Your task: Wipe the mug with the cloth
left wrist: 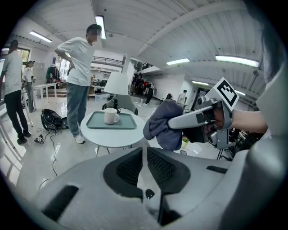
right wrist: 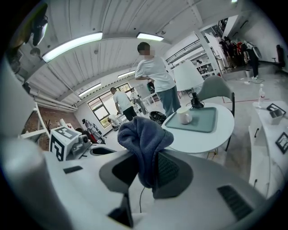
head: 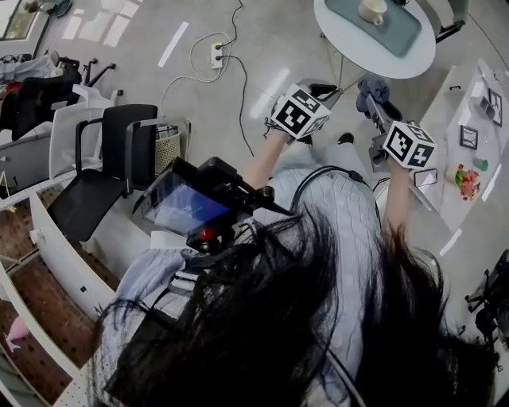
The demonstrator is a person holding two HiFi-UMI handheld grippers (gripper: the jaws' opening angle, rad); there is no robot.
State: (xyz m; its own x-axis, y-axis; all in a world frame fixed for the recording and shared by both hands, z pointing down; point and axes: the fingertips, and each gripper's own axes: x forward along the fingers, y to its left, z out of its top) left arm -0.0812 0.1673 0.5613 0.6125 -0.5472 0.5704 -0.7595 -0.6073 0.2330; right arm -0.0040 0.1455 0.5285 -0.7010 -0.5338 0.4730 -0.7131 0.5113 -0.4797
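A white mug stands on a grey-green tray on a round white table, well ahead of both grippers. My right gripper is shut on a dark blue cloth, which bunches up above the jaws. It is held in the air, short of the table. In the left gripper view the cloth hangs to the right of the mug. My left gripper has its jaws almost together, with nothing between them. It floats left of the right gripper.
A person stands just behind the table, others farther left. A bag and cables lie on the floor near them. A power strip with cords lies ahead. Chairs stand at left, a white counter at right.
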